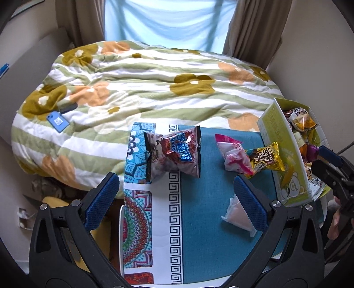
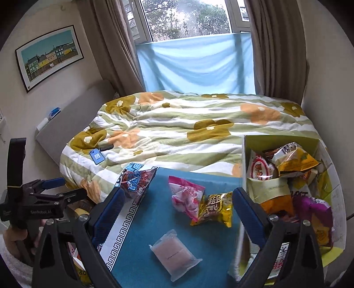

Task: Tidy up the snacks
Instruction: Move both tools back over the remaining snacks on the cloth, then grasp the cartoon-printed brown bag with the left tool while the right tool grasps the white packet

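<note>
On the blue tablecloth (image 1: pixel 205 210) lie a dark red snack bag (image 1: pixel 174 152) (image 2: pixel 135 181), a pink-white packet (image 1: pixel 232 157) (image 2: pixel 185 195), a yellow-gold packet (image 1: pixel 265 159) (image 2: pixel 215 209) touching it, and a clear-wrapped pale pink bar (image 1: pixel 240 216) (image 2: pixel 174 253). A green-white box (image 1: pixel 285 155) (image 2: pixel 247 155) at the right holds several snacks. My left gripper (image 1: pixel 177 195) is open and empty above the cloth. My right gripper (image 2: pixel 177 208) is open and empty over the packets; it also shows in the left wrist view (image 1: pixel 327 161). The left gripper shows in the right wrist view (image 2: pixel 59 188).
A bed with a green-striped floral quilt (image 1: pixel 143 84) lies behind the table, with a blue phone (image 1: pixel 58 120) on it. Curtains and a window (image 2: pixel 185 20) stand beyond. A framed picture (image 2: pixel 48 55) hangs on the left wall.
</note>
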`<move>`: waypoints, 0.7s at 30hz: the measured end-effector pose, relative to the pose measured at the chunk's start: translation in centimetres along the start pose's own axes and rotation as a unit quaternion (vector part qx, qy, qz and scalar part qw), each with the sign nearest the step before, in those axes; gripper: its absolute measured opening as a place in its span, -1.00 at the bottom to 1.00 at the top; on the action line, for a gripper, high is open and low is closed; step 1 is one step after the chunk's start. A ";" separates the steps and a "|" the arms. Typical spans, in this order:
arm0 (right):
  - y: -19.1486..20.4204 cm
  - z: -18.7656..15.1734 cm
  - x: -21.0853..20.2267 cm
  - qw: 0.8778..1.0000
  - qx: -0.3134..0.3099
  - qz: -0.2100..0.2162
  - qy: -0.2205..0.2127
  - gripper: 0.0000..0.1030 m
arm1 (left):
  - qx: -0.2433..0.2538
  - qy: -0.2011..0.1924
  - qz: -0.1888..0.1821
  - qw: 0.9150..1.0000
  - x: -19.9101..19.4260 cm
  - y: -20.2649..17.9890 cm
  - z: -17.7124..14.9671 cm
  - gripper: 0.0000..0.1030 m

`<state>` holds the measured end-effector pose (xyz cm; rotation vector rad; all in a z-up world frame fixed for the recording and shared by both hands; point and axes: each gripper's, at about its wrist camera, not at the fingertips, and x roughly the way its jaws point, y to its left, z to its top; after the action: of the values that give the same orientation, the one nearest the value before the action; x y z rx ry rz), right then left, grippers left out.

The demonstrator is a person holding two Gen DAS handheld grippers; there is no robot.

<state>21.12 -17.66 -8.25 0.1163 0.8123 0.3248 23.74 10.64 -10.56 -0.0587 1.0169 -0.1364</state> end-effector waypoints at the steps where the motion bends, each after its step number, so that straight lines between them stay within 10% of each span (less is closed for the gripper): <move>1: 0.5 -0.4 0.8 1.000 0.003 0.000 0.007 0.88 | 0.004 0.001 -0.009 1.000 0.7 0.6 0.2 0.98; 12: 3.3 -5.1 8.5 0.996 0.033 -0.028 0.073 0.88 | -0.020 0.072 -0.113 0.991 12.7 5.8 3.6 0.98; 21: 3.0 -9.5 13.3 0.983 -0.080 -0.053 0.155 0.88 | -0.052 0.124 -0.157 0.978 19.7 6.6 3.1 0.98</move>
<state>22.01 -10.71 -23.34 -0.1315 1.0935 0.3101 37.14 14.37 -26.31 -0.3047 1.2584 -0.3864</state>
